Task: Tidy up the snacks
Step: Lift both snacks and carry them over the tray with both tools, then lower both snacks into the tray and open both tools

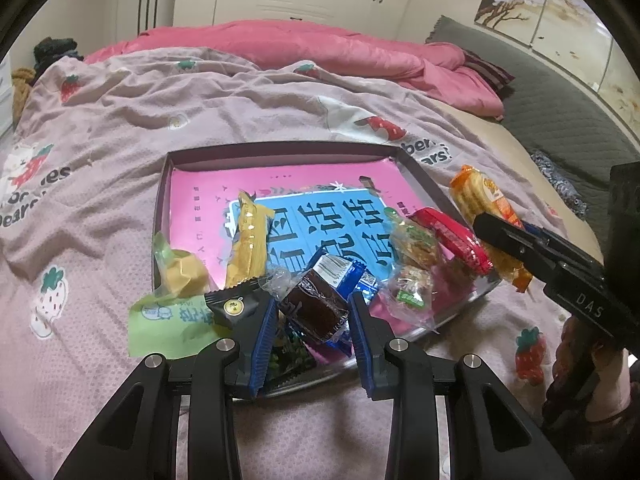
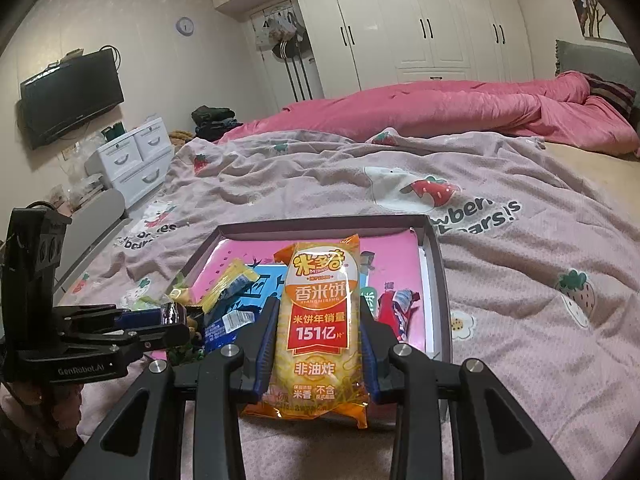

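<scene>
Two handheld grippers work over a shallow box (image 1: 160,200) of snacks set on a pink strawberry-print blanket (image 1: 120,120) spread across a bed. On the left, the left gripper (image 1: 314,312) has its blue-padded fingers (image 1: 262,332) closed against a dark brown cake in a clear wrapper (image 1: 316,306), held at the near edge of the box, above a blue packet (image 1: 352,276). On the right, the right gripper (image 2: 320,320) pinches an orange-and-yellow pack of rice crackers (image 2: 318,320) by its sides, the pack standing upright with its lower end over the near rim of the box and its top reaching over the pink sheet (image 2: 392,248) that lines the box floor. Inside the box, a long yellow packet (image 1: 250,240) lies toward the left, a yellow sweet in a green wrapper (image 1: 184,272) sits at the near left corner beside a small black packet (image 1: 232,306), and two clear-wrapped biscuits (image 1: 414,244) rest near a red packet (image 1: 456,240) on the right side. A pink quilt (image 2: 440,108) is bunched at the far side of the bed, before white wardrobes (image 2: 420,20), and a television (image 2: 72,96) hangs on the left wall.
</scene>
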A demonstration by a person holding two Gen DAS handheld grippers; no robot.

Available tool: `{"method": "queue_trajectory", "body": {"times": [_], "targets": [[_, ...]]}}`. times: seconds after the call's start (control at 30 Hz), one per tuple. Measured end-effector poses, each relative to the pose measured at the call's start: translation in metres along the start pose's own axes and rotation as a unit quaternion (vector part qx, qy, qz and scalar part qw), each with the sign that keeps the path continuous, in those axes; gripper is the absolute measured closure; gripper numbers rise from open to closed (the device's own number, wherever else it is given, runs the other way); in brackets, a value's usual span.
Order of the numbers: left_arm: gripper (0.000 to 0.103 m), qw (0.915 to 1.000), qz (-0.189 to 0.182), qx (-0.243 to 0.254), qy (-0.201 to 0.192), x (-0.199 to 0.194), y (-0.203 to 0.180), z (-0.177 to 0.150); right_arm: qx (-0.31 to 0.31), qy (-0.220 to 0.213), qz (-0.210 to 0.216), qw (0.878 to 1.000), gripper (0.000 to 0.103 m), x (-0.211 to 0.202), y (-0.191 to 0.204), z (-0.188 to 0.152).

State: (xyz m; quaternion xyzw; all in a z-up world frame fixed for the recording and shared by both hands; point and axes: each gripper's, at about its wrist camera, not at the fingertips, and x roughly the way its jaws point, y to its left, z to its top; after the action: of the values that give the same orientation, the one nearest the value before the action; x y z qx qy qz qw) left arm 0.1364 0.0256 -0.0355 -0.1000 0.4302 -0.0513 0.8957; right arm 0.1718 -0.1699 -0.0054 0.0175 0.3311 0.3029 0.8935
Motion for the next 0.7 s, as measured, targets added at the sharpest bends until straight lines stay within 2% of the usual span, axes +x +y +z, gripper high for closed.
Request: {"method": "queue_trajectory", "body": {"times": [0.7], "targets": [[0.066,0.9999,0.011,-0.003,0.01,0.017,0.007,-0.004,-0.017,0.015,-0.017,1.0,0.067,0.028,0.002,0.001]]}}
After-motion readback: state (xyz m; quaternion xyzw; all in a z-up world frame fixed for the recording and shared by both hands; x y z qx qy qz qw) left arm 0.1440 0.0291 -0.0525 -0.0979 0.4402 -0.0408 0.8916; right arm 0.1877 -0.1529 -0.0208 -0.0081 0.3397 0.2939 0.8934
